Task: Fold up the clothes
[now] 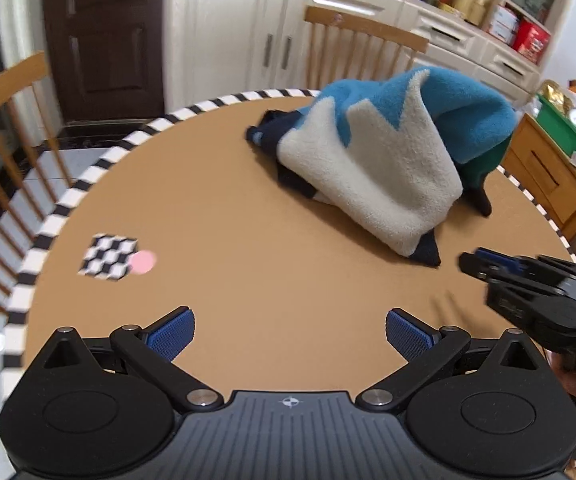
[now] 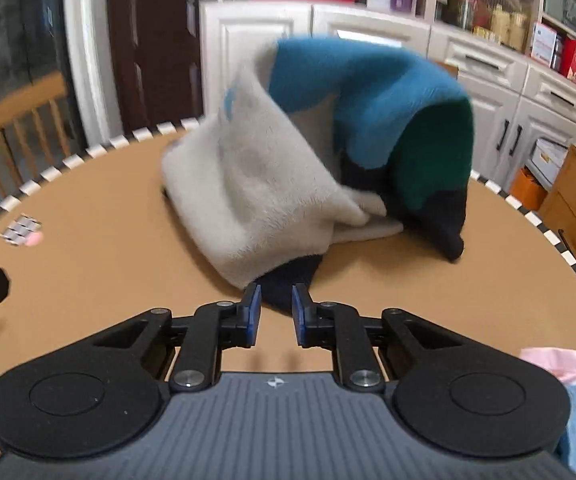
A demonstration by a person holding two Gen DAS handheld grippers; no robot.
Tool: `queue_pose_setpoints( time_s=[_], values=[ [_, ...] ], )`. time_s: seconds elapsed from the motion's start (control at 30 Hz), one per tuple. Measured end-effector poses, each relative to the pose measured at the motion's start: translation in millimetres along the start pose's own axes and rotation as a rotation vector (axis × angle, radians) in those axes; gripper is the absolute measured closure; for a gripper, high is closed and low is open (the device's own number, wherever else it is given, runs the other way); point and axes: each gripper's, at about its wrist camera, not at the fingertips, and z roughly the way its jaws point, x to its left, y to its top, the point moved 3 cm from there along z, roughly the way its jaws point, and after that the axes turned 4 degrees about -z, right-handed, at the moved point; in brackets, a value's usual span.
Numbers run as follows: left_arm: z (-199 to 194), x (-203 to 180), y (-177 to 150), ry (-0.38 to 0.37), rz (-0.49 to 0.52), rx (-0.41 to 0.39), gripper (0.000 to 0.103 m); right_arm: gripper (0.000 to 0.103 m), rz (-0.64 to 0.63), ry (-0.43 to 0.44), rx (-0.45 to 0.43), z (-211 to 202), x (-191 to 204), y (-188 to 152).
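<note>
A fleece garment (image 1: 384, 148) in cream, blue, green and navy lies in a crumpled heap on the far right part of the round tan table (image 1: 215, 208). My left gripper (image 1: 290, 334) is open wide and empty, well short of the heap. My right gripper (image 2: 275, 312) is partly open with a narrow gap, its fingertips just at the navy corner (image 2: 288, 280) of the garment (image 2: 312, 152) without gripping it. The right gripper also shows in the left wrist view (image 1: 484, 266), at the right of the table.
A checkered marker with a pink dot (image 1: 113, 258) lies on the table's left. Wooden chairs (image 1: 364, 44) stand around the striped table edge. White cabinets (image 1: 247, 28) and shelves are behind; a wooden drawer unit (image 1: 548, 172) is at the right.
</note>
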Motion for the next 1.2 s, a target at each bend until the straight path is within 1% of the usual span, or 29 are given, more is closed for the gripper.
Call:
queue_pose_setpoints(
  time_s=[0.07,0.1,0.17,0.2,0.23,0.27,0.3,0.33,0.37,0.4,0.47,0.5,0.63,0.77,0.83,0.87,0.93,0.97,1.0,1.03,1.07,1.1,1.2],
  values=[
    [14,-1,6,-0.032,0.010,0.011,0.000,0.077,-0.058,-0.026,0.041,19,4,2],
    [21,-1,9,-0.046,0.012,0.015,0.000,0.069,-0.092,-0.036,0.045,26,7,3],
    [33,-2,14,-0.073,0.015,0.023,0.000,0.062,-0.174,-0.043,0.053,41,15,3],
    [39,-3,16,-0.086,0.017,0.026,0.000,0.054,-0.210,-0.049,0.056,46,19,2],
    [44,-3,18,-0.096,0.019,0.028,0.000,0.049,-0.254,-0.060,0.059,52,23,2],
    [48,-3,21,-0.106,0.020,0.030,0.000,0.049,-0.285,-0.072,0.059,59,25,3],
    [53,-2,23,-0.117,0.020,0.029,0.000,0.053,-0.298,-0.067,0.047,62,26,3],
    [57,-2,25,-0.129,0.016,0.026,0.000,0.078,-0.290,-0.037,0.043,65,26,4],
    [62,-2,28,-0.140,0.008,0.024,0.000,0.087,-0.282,-0.011,0.042,67,26,5],
    [65,-2,31,-0.152,-0.005,0.022,0.000,0.090,-0.266,0.000,0.049,67,26,7],
    [73,-1,36,-0.201,-0.044,0.021,0.000,0.092,-0.205,0.033,0.058,62,20,13],
    [78,0,39,-0.239,-0.075,0.027,0.000,0.092,-0.155,0.057,0.048,55,16,16],
    [98,6,45,-0.394,-0.229,0.074,0.000,0.094,-0.059,0.120,-0.019,12,3,26],
    [122,9,49,-0.580,-0.460,0.146,0.000,0.095,-0.018,0.150,-0.028,-14,-5,29],
    [132,6,52,-0.630,-0.523,0.153,0.001,0.095,-0.002,0.159,-0.036,-21,-7,29],
    [137,4,53,-0.638,-0.539,0.151,0.002,0.095,0.000,0.157,-0.038,-23,-7,30],
    [148,-2,57,-0.619,-0.549,0.149,0.005,0.095,0.005,0.154,-0.043,-27,-7,32],
    [155,-5,58,-0.603,-0.560,0.158,0.017,0.095,0.016,0.161,-0.043,-28,-7,30],
    [161,-7,58,-0.598,-0.580,0.169,0.035,0.095,0.023,0.164,-0.039,-29,-7,31],
    [169,-8,59,-0.607,-0.610,0.180,0.047,0.095,0.015,0.161,-0.039,-27,-6,31],
    [174,-9,59,-0.624,-0.643,0.191,0.079,0.095,0.003,0.158,-0.038,-26,-5,31],
    [173,-10,60,-0.627,-0.652,0.189,0.087,0.095,-0.008,0.157,-0.036,-24,-4,32],
    [161,-14,66,-0.626,-0.642,0.153,0.091,0.095,-0.012,0.150,-0.048,-28,-3,36]
  ],
)
